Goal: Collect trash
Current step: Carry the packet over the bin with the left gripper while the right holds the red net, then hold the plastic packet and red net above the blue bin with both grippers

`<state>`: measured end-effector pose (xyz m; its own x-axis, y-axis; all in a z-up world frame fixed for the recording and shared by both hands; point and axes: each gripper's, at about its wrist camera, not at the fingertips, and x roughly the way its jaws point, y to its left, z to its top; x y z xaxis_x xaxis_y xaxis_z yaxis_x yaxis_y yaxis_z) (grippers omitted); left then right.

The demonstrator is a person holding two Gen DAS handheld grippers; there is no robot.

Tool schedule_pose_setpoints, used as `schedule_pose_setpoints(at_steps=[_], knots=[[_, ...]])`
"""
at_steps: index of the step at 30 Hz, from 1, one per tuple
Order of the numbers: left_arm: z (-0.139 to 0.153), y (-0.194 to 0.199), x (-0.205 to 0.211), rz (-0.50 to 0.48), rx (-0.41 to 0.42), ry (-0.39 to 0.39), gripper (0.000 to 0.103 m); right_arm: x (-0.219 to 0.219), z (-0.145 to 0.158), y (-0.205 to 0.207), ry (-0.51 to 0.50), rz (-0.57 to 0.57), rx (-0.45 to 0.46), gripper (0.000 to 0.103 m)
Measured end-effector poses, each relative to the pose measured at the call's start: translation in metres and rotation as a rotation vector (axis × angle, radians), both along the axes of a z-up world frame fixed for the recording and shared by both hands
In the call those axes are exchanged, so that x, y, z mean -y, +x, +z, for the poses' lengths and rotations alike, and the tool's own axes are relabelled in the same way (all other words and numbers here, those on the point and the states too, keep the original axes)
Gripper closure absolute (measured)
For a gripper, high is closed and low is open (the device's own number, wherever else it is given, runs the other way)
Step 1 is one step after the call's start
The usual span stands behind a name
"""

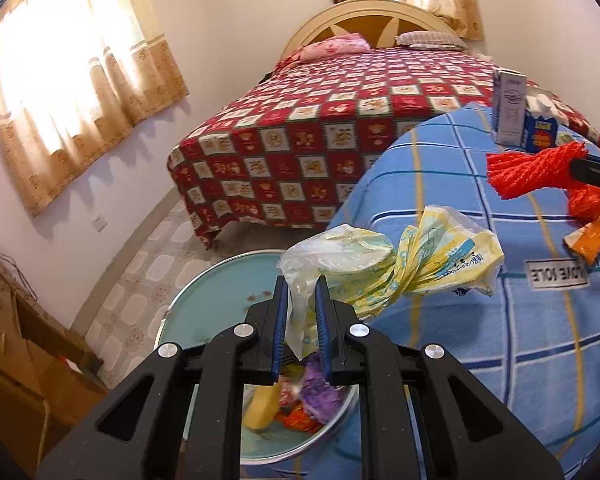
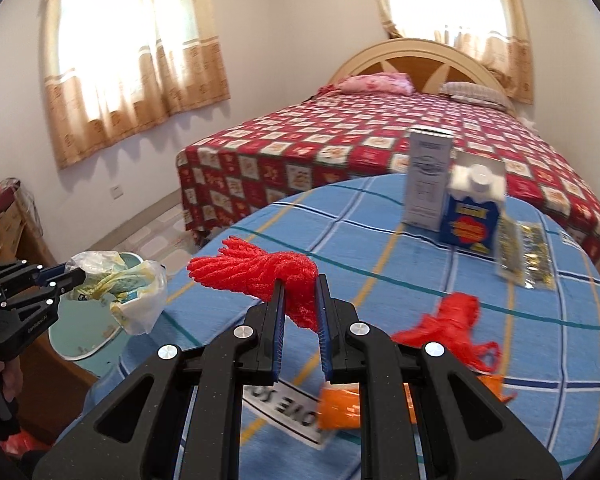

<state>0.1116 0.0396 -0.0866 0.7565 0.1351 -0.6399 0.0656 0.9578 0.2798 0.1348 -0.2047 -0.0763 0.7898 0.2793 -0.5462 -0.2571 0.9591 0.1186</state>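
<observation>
My left gripper (image 1: 302,286) is shut on a crumpled yellow-and-white plastic bag (image 1: 400,264) and holds it over a round pale-green bin (image 1: 204,300) that has trash in its bottom. In the right wrist view the bag (image 2: 132,284) hangs from the left gripper (image 2: 82,276) above the bin (image 2: 88,332). My right gripper (image 2: 300,284) is shut on a red foam net (image 2: 260,276) and holds it above the blue checked blanket (image 2: 380,248). The net also shows in the left wrist view (image 1: 532,172).
On the blanket stand a white carton (image 2: 428,176) and a blue carton (image 2: 474,212), with a foil blister pack (image 2: 528,256), a red plastic bag (image 2: 456,320) and an orange wrapper (image 2: 340,404). A red patterned bed (image 2: 380,140) lies behind. Cardboard boxes (image 1: 20,352) stand left.
</observation>
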Motion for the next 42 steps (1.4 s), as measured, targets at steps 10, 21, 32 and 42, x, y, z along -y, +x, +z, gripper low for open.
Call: schedule_pose_setpoints(at_steps=[10,21,32,42], knots=[[0.002,-0.007,-0.034,0.067,0.002,0.020,0.089,-0.039,0.000,0.013,-0.028,0.076,-0.006,0.088],[-0.001,-0.011,-0.067,0.135,-0.005,0.042,0.089,-0.074,-0.005,0.025,-0.051,0.142,-0.025,0.088],[-0.004,-0.019,-0.096,0.198,-0.012,0.050,0.089,-0.110,-0.010,0.033,-0.078,0.216,-0.032,0.088],[-0.006,-0.024,-0.113,0.230,-0.014,0.059,0.089,-0.136,-0.013,0.034,-0.097,0.264,-0.034,0.088]])
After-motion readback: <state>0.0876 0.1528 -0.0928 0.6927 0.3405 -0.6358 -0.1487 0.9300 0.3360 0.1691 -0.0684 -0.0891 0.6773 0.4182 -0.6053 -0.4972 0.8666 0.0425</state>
